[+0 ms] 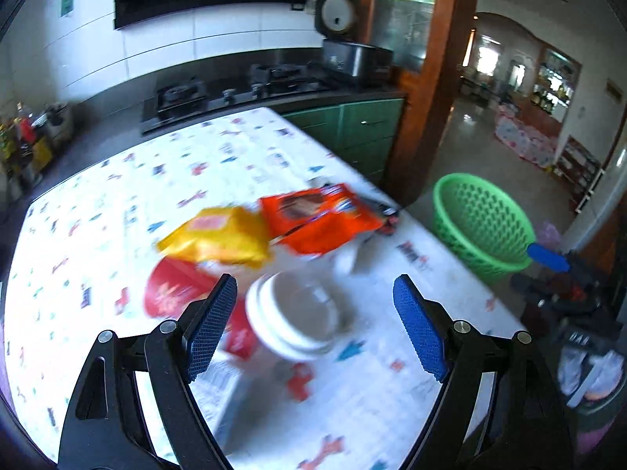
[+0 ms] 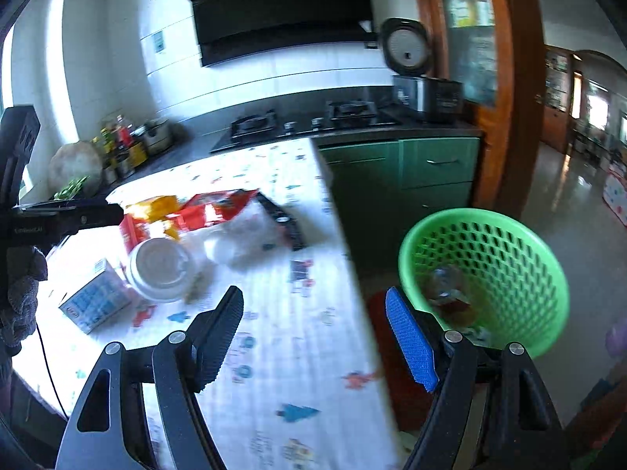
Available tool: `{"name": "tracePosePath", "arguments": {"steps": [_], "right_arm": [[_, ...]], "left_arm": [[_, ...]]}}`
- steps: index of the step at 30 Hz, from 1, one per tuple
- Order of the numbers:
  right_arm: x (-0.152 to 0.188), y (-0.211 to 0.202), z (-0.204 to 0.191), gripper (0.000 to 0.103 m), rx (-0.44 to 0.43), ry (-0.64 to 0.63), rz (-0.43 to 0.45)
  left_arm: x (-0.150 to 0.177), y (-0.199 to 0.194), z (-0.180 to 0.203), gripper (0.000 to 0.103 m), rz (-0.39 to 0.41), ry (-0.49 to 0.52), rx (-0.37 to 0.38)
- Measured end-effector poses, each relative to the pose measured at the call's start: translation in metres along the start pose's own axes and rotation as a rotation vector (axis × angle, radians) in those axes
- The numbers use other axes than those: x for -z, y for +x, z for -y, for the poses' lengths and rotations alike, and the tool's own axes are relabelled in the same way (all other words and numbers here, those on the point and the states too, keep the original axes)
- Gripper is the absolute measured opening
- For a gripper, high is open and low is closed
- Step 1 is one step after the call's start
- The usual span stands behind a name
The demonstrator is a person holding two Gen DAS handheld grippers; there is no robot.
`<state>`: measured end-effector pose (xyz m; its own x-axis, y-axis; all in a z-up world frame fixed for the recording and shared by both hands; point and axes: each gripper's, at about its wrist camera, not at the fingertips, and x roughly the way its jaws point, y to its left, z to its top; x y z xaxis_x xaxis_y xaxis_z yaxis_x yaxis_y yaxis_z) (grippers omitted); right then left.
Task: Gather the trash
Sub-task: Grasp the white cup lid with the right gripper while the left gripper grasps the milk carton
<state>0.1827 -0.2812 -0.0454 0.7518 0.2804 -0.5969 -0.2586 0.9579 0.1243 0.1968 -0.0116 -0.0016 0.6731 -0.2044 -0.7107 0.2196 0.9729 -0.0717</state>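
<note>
Trash lies on the patterned table (image 1: 219, 164): a yellow wrapper (image 1: 219, 239), an orange wrapper (image 1: 317, 219), a red packet (image 1: 172, 290), a white cup on its side (image 1: 298, 313) and a small blue-and-white carton (image 2: 96, 301). My left gripper (image 1: 315, 321) is open, just above the white cup. My right gripper (image 2: 313, 340) is open and empty over the table's right edge. The green basket (image 2: 486, 274) stands on the floor to the right, with a bit of trash inside. The cup (image 2: 160, 268), the wrappers (image 2: 203, 211) and clear plastic (image 2: 243, 239) show in the right wrist view.
A dark counter with a gas stove (image 2: 305, 121) and rice cooker (image 2: 423, 90) runs behind the table, above green cabinets (image 2: 435, 168). Bottles and pots (image 2: 125, 145) stand at the far left. A wooden door frame (image 2: 505, 90) opens onto a hallway. The left gripper's body (image 2: 35, 211) shows at left.
</note>
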Motion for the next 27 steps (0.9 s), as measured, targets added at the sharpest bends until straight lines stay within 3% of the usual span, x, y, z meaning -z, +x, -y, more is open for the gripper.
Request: {"name": "tracePosePath", "arguments": {"steps": [8, 15, 22, 25, 27], "right_arm": [[-0.006, 0.026, -0.043, 0.073, -0.124, -0.037, -0.049], [-0.007, 0.055, -0.077, 0.073, -0.210, -0.059, -0.115], [-0.005, 0.083, -0.106, 0.077, -0.307, -0.087, -0.179], [-0.005, 0.099, -0.117, 0.080, -0.339, -0.096, -0.211], [-0.005, 0.107, -0.121, 0.082, -0.364, -0.098, -0.226]], "left_arm": [[0.041, 0.006, -0.056, 0.082, -0.087, -0.013, -0.059], [0.060, 0.026, -0.069, 0.082, -0.170, 0.010, -0.039], [0.070, 0.036, -0.071, 0.081, -0.202, 0.023, -0.025], [0.073, 0.042, -0.074, 0.069, -0.215, 0.024, -0.018], [0.075, 0.046, -0.076, 0.053, -0.227, 0.018, -0.004]]}}
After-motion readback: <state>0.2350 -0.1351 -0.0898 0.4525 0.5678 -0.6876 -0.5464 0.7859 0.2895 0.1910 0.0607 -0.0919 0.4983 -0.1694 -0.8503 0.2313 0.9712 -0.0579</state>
